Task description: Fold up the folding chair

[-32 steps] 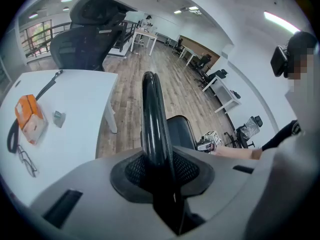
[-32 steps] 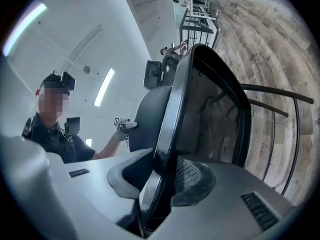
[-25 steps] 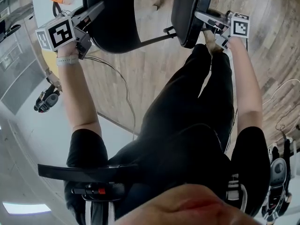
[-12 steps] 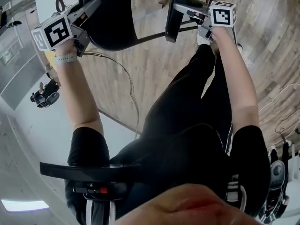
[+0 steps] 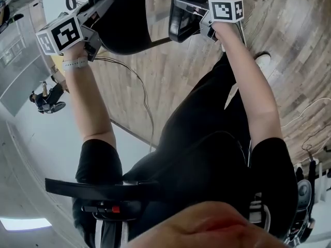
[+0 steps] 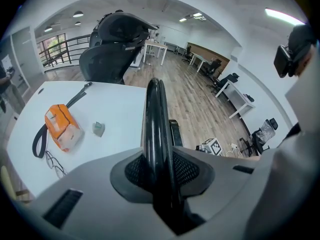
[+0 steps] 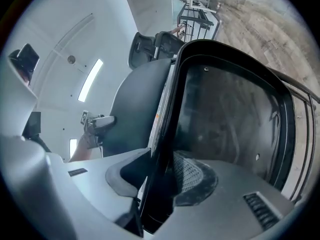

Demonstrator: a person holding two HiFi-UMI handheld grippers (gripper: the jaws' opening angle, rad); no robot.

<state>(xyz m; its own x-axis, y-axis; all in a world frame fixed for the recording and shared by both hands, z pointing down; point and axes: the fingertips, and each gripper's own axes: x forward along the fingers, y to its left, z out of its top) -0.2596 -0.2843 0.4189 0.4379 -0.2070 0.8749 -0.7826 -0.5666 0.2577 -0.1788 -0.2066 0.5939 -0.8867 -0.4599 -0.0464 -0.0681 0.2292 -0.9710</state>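
Left gripper (image 6: 159, 170): clamped narrow on the thin black rim of the backrest (image 6: 156, 114).
Right gripper (image 7: 162, 179): jaws opening, with the seat (image 7: 230, 109) rim between them and the pads touching it.
Chair (image 5: 124, 25): on the wood floor (image 5: 170, 71) ahead of the person's legs (image 5: 207, 138), its seat tipped up near the backrest.
Table (image 6: 115, 119): white, beyond the chair, with an orange pouch (image 6: 60, 126) on it.

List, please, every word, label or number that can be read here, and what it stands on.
No text is readable.
Left marker cube and right marker cube: square black-and-white codes, no letters.
Orange pouch: print too blurred.
Sticker on the chair: too small to read.
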